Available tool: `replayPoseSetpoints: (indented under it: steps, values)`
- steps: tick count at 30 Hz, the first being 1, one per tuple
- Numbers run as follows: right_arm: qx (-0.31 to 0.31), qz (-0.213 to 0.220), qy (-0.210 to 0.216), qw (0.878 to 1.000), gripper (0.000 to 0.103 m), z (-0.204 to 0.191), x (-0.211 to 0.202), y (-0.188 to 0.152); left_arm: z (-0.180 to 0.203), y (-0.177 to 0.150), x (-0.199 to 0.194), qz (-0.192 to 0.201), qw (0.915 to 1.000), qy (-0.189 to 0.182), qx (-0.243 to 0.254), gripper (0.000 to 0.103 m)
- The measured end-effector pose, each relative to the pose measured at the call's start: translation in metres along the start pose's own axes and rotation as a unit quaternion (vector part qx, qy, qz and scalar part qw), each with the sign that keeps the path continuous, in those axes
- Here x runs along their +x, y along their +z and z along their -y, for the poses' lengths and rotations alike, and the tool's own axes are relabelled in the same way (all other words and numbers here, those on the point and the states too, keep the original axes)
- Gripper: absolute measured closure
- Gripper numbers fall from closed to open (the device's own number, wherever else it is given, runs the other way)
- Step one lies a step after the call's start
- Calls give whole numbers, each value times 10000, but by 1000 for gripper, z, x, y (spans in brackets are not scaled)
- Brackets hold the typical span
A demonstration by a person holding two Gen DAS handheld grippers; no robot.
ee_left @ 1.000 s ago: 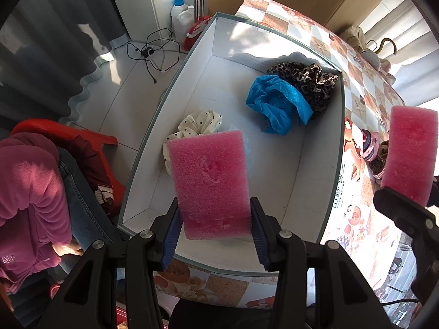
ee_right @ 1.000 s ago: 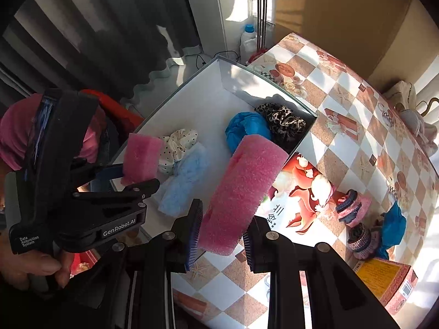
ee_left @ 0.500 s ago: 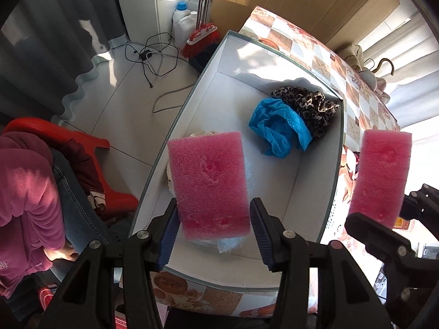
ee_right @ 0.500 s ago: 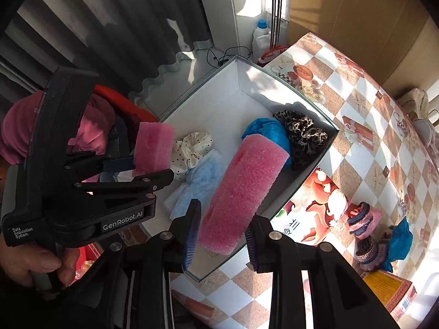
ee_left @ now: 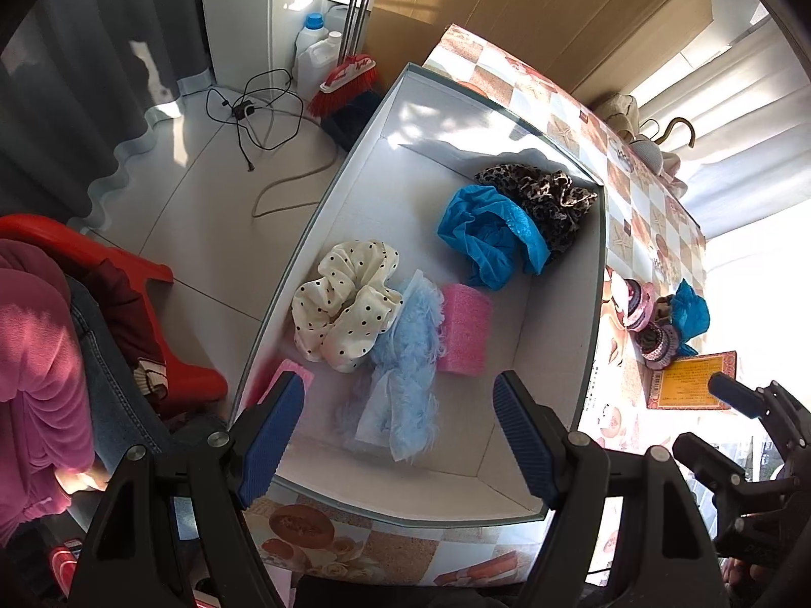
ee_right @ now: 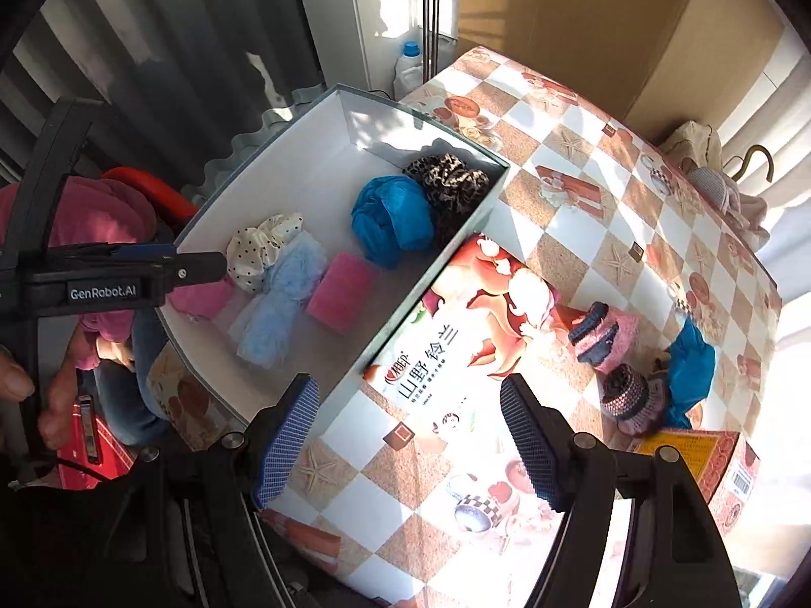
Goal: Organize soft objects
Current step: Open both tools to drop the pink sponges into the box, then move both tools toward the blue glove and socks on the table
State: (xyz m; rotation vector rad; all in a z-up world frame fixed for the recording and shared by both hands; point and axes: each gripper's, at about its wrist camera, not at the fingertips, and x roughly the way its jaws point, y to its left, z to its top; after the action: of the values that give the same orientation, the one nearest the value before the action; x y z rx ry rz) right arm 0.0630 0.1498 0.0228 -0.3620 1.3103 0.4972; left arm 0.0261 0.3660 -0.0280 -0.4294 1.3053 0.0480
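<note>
Both tongs are empty with their jaws spread wide: the left gripper (ee_left: 398, 425) hangs over the near end of the white box (ee_left: 562, 304), and the right gripper (ee_right: 405, 435) sits just outside the box's near long wall, above the printed lid (ee_right: 456, 334). Inside the box, one pink sponge (ee_left: 464, 329) lies beside the light blue fluffy piece (ee_left: 405, 349), which touches the polka-dot scrunchie (ee_left: 344, 304); a second pink sponge (ee_left: 286, 375) is wedged at the box's near left corner, partly hidden by the left jaw. The blue scrunchie (ee_left: 486, 238) and leopard scrunchie (ee_left: 542, 192) fill the box's far corner. Outside the box, beyond the lid, knitted bands (ee_right: 608, 339) and a blue cloth (ee_right: 689, 359) wait in a tangled heap. Likely trouble: grabbing that heap may lift several pieces at once, or nudge the small orange carton (ee_right: 709, 456) touching it
</note>
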Motion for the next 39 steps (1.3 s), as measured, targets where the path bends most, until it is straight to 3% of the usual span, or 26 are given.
replayPoseSetpoints:
  steps: [8,15,20,26,31,35,39]
  values:
    - [928,-190,42,9955,28,36,3,-51,-13,-11,-1,-100,9999,-54,74,23]
    - [1328,-92,100,9910,28,49,-1,-73,14,-13,-7,-108,9984,-208,506,23]
    - [1658,-55,92,9861,28,63,1,-91,77,-5,-7,-155,9925,-485,1108,23]
    - [1822,60,-154,9831,28,71,2,-112,190,8,13,-350,9747,-623,2118,23]
    - [1594,215,-630,9850,28,66,1,-128,267,29,61,-454,9630,-200,2648,23]
    - [1615,272,-776,9834,28,74,-10,-137,303,43,104,-862,9571,-36,2767,23]
    - [2117,979,-703,9699,28,118,-69,-122,316,57,131,-1189,9622,-132,2446,22]
